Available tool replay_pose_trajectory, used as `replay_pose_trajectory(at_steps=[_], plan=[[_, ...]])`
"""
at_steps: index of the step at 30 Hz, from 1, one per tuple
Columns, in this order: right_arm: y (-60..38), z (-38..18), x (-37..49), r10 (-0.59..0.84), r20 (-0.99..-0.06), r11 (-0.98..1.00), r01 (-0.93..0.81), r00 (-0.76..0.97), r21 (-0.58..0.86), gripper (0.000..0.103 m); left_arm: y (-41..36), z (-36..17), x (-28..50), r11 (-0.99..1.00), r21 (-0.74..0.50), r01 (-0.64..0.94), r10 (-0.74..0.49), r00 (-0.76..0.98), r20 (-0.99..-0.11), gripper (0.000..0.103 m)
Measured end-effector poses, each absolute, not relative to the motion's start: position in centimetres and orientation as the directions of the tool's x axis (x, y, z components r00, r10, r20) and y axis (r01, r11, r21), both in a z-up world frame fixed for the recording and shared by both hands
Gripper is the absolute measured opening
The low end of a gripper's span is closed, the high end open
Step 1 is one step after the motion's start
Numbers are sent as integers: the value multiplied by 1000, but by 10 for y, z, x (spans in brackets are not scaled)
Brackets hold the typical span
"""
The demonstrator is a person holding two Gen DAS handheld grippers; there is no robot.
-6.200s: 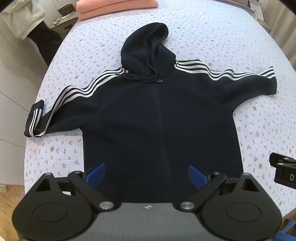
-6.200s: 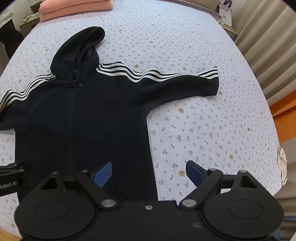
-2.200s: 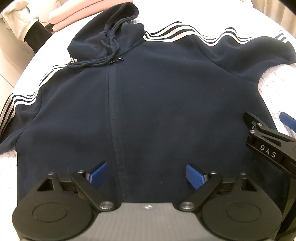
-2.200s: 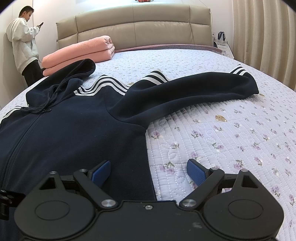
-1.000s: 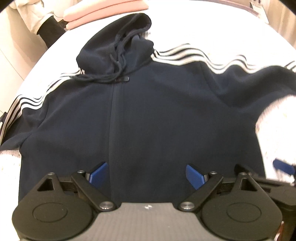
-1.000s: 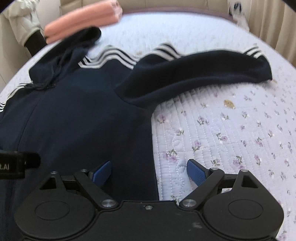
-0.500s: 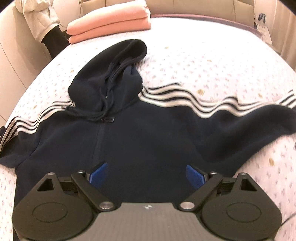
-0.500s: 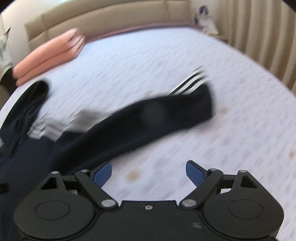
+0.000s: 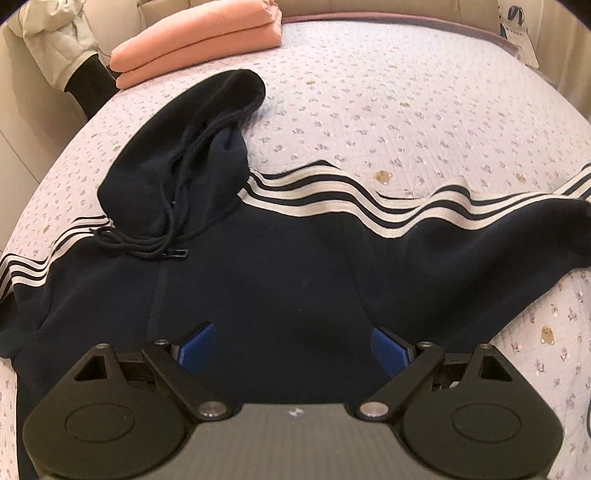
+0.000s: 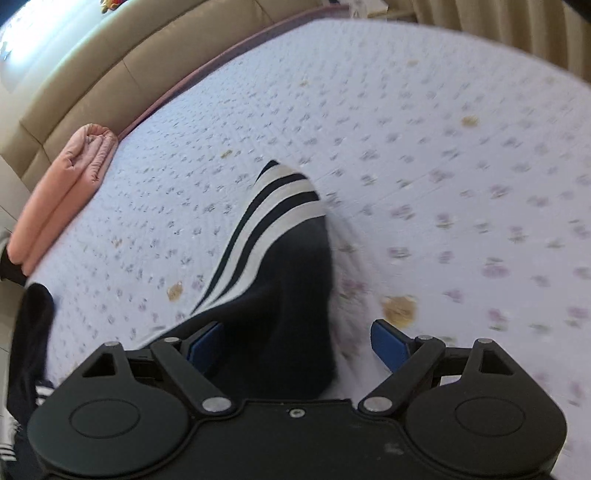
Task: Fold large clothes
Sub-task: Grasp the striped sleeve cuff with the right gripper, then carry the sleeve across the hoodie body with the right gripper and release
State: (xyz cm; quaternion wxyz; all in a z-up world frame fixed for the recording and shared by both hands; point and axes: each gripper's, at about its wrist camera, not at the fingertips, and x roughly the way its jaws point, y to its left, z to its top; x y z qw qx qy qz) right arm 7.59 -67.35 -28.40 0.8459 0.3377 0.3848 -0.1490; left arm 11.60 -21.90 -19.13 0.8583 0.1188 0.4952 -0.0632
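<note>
Left wrist view: the navy zip-up hoodie with white-striped sleeves [image 9: 295, 266] lies spread flat across the floral quilted bedspread [image 9: 406, 92], nothing folded yet, the left gripper [image 9: 291, 347] hovering with jaws spread. Right wrist view: the right gripper [image 10: 295, 343], jaws spread, straddles the striped sleeve cuff [image 10: 284, 229] at frame centre, every fold apparently still ahead.

A bed [image 9: 424, 92] covered by a pale quilt printed with small flowers carries everything. A navy hoodie [image 9: 277, 273] with white sleeve stripes lies spread flat across it, front up, hood [image 9: 192, 147] pointing toward the headboard [image 10: 122, 62]. Beyond the hood, close to the headboard, lies a folded pink blanket [image 9: 199, 33], apart from the hoodie.
</note>
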Motion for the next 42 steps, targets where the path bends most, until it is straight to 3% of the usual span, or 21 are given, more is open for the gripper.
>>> replay_pose_trajectory(at_steps=[1, 2, 3, 4, 6, 11, 13, 15, 16, 17, 23, 25, 27, 31, 35, 37, 38, 42], plan=[[-670, -284, 82, 5, -741, 734, 501, 671, 458, 95, -221, -193, 117, 963, 145, 229, 12, 500, -866, 92], [-668, -282, 88, 15, -739, 744, 487, 674, 459, 69, -222, -193, 118, 962, 149, 231, 14, 499, -867, 92], [-665, -279, 93, 35, -740, 753, 470, 672, 462, 30, -224, -193, 119, 960, 152, 234, 16, 499, -867, 91], [-660, -274, 97, 35, -742, 764, 461, 670, 452, 17, -226, -193, 119, 959, 154, 237, 16, 501, -866, 91], [-648, -252, 89, -33, -723, 803, 449, 690, 392, 11, -228, -191, 120, 958, 156, 239, 14, 507, -862, 91], [-589, -185, 57, -418, -613, 860, 509, 670, -30, 10, -229, -190, 123, 963, 141, 230, 6, 505, -863, 91], [-570, -188, 59, -514, -615, 822, 548, 598, -155, 18, -231, -193, 124, 962, 139, 233, 6, 495, -869, 91], [-569, -212, 71, -468, -713, 843, 505, 522, -184, 81, -233, -195, 123, 960, 144, 240, 7, 492, -871, 91], [-579, -224, 68, -407, -758, 852, 511, 510, -115, 82, -233, -195, 123, 959, 144, 244, 5, 493, -870, 91], [-590, -231, 60, -362, -782, 842, 538, 507, -42, 75, -234, -194, 122, 957, 147, 250, 4, 496, -868, 91], [-684, -245, -16, -259, -769, 602, 720, 584, 344, 77, -234, -199, 120, 952, 162, 259, 14, 492, -870, 91], [-713, -260, -24, -230, -763, 495, 748, 604, 442, 73, -235, -200, 120, 956, 152, 251, 13, 483, -875, 91], [-733, -275, -26, -179, -750, 437, 735, 637, 519, 64, -238, -200, 117, 956, 148, 254, 8, 481, -877, 91], [-762, -313, -11, -25, -685, 264, 665, 728, 698, 63, -249, -200, 111, 943, 166, 290, 4, 488, -873, 91], [-759, -315, 20, -10, -666, 315, 635, 746, 706, 61, -258, -202, 108, 940, 167, 299, 2, 483, -875, 91], [-750, -308, 35, 23, -655, 380, 599, 755, 705, 17, -260, -202, 107, 940, 162, 299, -2, 481, -877, 91], [-745, -302, 39, 19, -659, 414, 594, 752, 690, 11, -262, -202, 106, 940, 163, 301, -2, 481, -877, 91], [-727, -247, 19, -222, -683, 587, 655, 696, 476, 11, -264, -201, 105, 938, 167, 304, -2, 488, -873, 91]])
